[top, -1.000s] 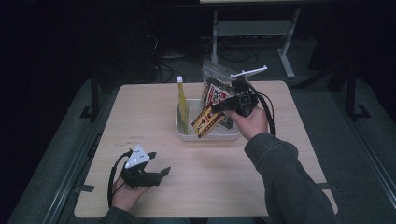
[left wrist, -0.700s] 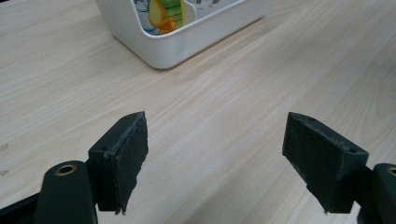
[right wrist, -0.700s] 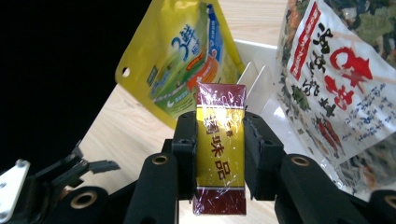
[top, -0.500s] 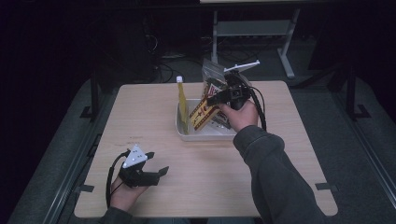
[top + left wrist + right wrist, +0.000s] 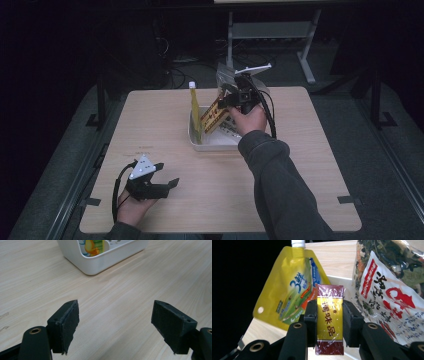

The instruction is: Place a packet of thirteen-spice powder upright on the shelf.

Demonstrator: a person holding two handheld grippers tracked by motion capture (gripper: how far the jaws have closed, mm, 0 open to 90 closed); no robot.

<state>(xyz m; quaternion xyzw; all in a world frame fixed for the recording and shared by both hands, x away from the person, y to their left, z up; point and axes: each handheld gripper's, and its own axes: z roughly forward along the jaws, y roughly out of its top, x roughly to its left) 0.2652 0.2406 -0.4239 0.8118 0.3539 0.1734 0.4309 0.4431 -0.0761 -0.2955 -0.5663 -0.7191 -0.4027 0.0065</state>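
Observation:
A white bin [image 5: 206, 145] stands in the middle of the wooden table [image 5: 280, 150]. In it a yellow spout pouch [image 5: 194, 112] [image 5: 294, 290] stands upright at the left, and a clear bag of dried food [image 5: 226, 77] [image 5: 392, 287] leans at the back. My right gripper [image 5: 227, 100] [image 5: 329, 315] is shut on a yellow and dark red seasoning box [image 5: 214, 114] [image 5: 330, 322], held tilted over the bin between the pouch and the bag. My left gripper [image 5: 167, 177] [image 5: 115, 322] rests open near the table's front left, nothing between its jaws, the bin [image 5: 100, 262] ahead of it.
Bare tabletop lies all around the bin. A metal stand [image 5: 270, 30] and cables [image 5: 180, 75] sit on the dark floor behind the table. The table's front edge runs just below my left hand [image 5: 130, 210].
My right gripper has carried the seasoning box up and to the left over the bin, closer to the yellow pouch. The left gripper has stayed put.

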